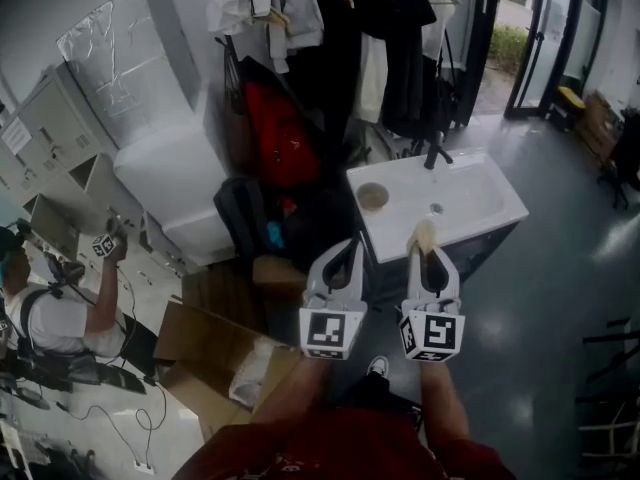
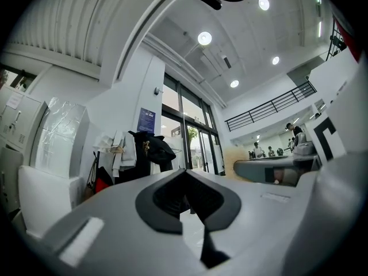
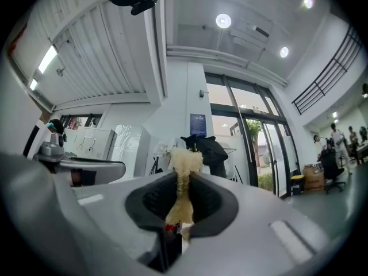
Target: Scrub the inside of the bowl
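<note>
In the head view a small brownish bowl (image 1: 372,196) sits on the left part of a white sink unit (image 1: 480,208), ahead of both grippers. My left gripper (image 1: 351,241) is held in the air short of the sink. Its jaws are shut with nothing between them, as the left gripper view (image 2: 185,172) also shows. My right gripper (image 1: 423,245) hangs beside it, shut on a pale yellow fibrous scrubber (image 1: 423,233). That scrubber (image 3: 184,164) sticks out past the jaws in the right gripper view, where the right gripper (image 3: 183,177) points slightly upward.
A black faucet (image 1: 435,154) stands at the sink's back. Coats (image 1: 385,28), a red bag (image 1: 278,133) and a black backpack (image 1: 245,213) crowd the left of the sink. An open cardboard box (image 1: 215,353) lies on the floor. A person (image 1: 60,303) works at the far left.
</note>
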Motion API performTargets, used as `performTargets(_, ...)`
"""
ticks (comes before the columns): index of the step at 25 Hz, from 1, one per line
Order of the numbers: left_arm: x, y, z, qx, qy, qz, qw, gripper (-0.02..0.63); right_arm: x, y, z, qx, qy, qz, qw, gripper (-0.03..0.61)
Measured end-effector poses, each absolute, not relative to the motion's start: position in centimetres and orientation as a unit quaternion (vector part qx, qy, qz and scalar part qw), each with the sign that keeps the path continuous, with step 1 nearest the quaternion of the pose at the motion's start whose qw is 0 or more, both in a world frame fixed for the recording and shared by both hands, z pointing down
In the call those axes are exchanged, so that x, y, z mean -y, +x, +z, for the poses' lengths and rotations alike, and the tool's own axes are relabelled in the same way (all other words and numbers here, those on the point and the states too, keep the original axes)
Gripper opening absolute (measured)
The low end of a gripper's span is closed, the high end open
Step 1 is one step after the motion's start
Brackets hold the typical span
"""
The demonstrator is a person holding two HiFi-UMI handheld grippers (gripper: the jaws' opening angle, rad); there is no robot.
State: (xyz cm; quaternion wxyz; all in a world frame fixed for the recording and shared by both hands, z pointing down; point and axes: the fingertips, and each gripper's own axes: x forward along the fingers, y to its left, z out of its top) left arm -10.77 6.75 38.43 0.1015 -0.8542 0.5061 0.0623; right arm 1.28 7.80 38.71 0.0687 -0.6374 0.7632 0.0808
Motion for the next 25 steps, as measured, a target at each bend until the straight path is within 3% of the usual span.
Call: performTargets(25,10.9,3.1,36.6,-0.525,-0.843,0.056,0.107,0.006,9.8,15.2,36.9,-0.775,-0.621,0.074,0.090,0.049)
